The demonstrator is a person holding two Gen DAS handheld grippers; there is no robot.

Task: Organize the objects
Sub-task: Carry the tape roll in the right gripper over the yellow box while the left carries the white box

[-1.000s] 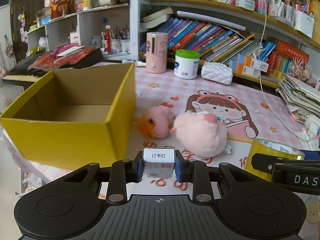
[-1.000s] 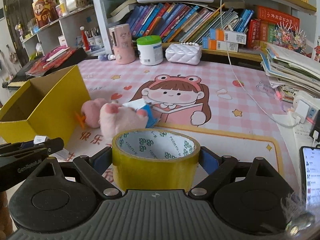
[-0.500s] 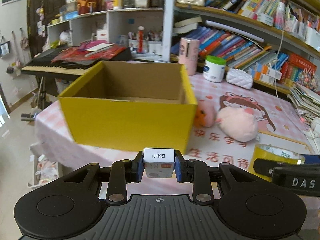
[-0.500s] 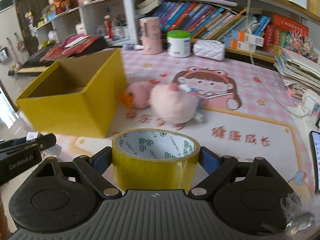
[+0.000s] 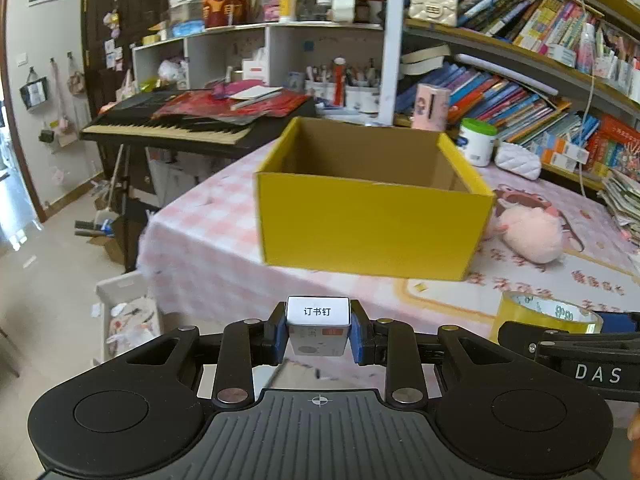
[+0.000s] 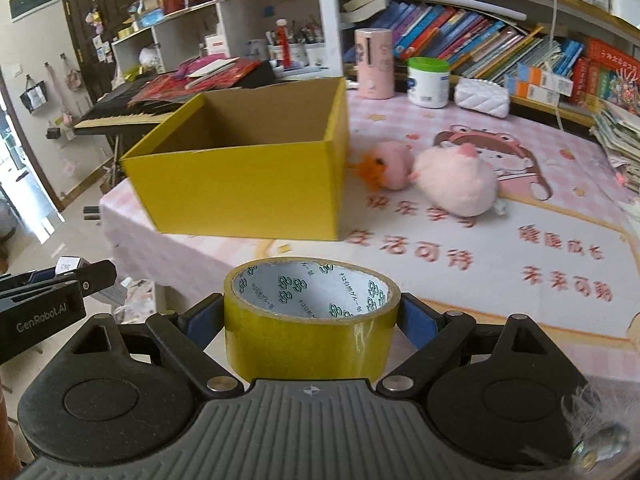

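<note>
My left gripper [image 5: 318,334] is shut on a small white staple box [image 5: 318,326] and holds it in front of the table's near edge. My right gripper [image 6: 311,322] is shut on a roll of yellow tape [image 6: 311,320], also seen in the left wrist view [image 5: 544,314]. An open yellow cardboard box [image 5: 372,216] [image 6: 244,184] stands on the pink table ahead of both grippers; its visible inside looks bare. Two pink plush toys [image 6: 456,186] [image 5: 528,232] lie right of the box.
A pink cartoon mat [image 6: 520,208] covers the table. A pink canister [image 6: 374,64], a white jar [image 6: 427,82] and a white quilted purse [image 6: 482,98] stand at the back by bookshelves. A keyboard piano [image 5: 168,130] is at the left. A paper stack [image 6: 616,140] lies far right.
Both grippers have drawn back and to the left from the table, still holding their objects. The yellow box now sits farther away and nearer the middle of both views.
</note>
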